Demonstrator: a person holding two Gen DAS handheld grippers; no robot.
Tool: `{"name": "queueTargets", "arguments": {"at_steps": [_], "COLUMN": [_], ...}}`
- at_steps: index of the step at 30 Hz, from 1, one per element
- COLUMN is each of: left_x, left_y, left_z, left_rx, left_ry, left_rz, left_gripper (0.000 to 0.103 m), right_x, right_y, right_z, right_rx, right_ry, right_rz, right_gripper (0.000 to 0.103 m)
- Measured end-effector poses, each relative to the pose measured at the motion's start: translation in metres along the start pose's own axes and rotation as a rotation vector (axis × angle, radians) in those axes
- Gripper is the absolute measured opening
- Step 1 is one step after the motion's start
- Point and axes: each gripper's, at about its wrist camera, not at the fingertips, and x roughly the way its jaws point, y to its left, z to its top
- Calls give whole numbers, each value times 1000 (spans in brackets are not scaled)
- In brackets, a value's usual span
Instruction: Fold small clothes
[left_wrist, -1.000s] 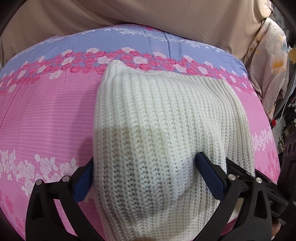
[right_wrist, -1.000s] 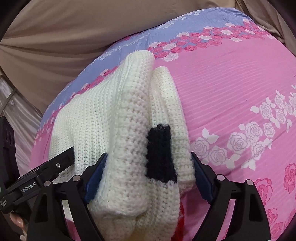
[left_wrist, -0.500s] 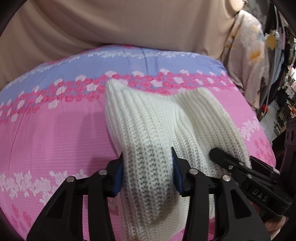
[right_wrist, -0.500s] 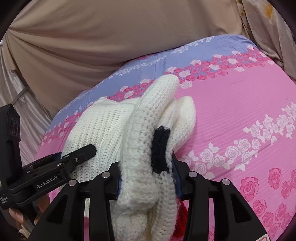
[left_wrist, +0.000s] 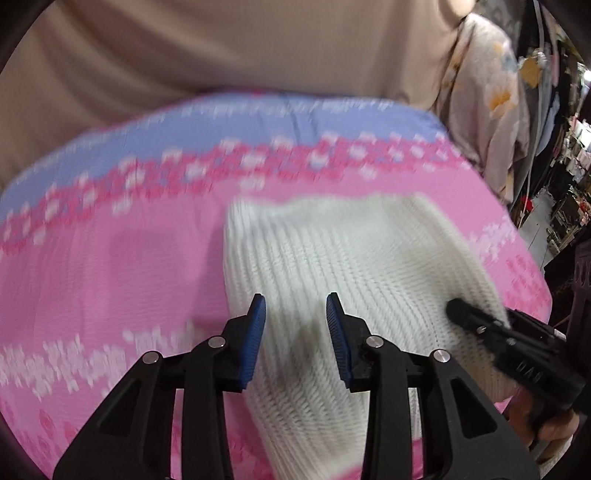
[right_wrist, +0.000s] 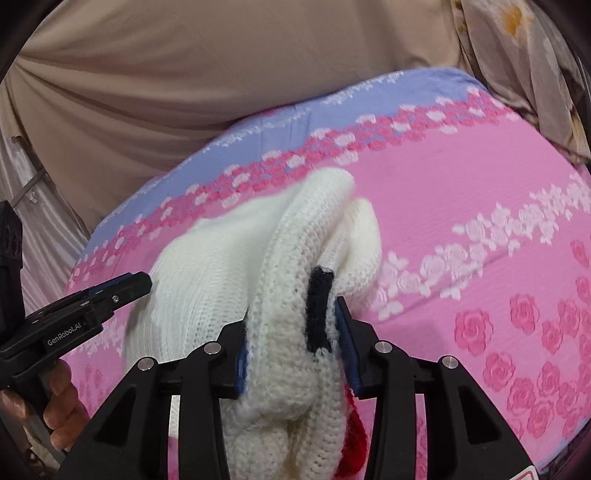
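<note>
White knit sweater (left_wrist: 354, 280) lies on the pink floral bed (left_wrist: 110, 266), near edge bunched toward 6 o'clock in both wrist views, body running away to 12; it spans between the hands, so both are equally close and the fold goes forward over that far part. Left gripper (left_wrist: 295, 336): jaws have just been closing and pinch a ridge of the knit, narrowed but far from fully closed. Right gripper (right_wrist: 291, 343): jaws clenched on a thick wad carrying the black patch (right_wrist: 318, 308), red trim showing at 5 o'clock.
</note>
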Motion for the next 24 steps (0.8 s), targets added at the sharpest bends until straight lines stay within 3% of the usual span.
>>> {"name": "queueTargets", "arguments": {"at_steps": [2,4,6,8,12,14,16,19,24], "left_x": [10,9,11,20,45,47,37,8,-61], "left_y": [17,29,37,42,38,30,25,26,41], "left_z": [-15,-20,-21,-22,-22,-19,-13,6,45], "left_rx": [-51,-105,-143,-177,-208,-188,-153,-107,-39], "left_ry": [41,38,49,78,160,161,132,60,-150], "left_rz": [-42,-55,-74,-115,-278,-291,-287,-325,-309], "left_gripper": [49,73,86,91,89,76,53,45,44], "right_x": [4,6,10,21,40,37,25,-2,-51], "right_y": [-11,-19,-22,-21,-17,-9,5,33,93], "right_z": [-13,-14,-10,-6,-1,3,10,26,65], "right_rx": [44,87,108,107,108,88,28,-45,-195], "right_ry": [14,16,29,54,86,69,27,-59,-263], "right_rz": [-1,17,52,66,82,80,60,86,167], "right_gripper": [53,61,65,71,71,51,42,39,39]}}
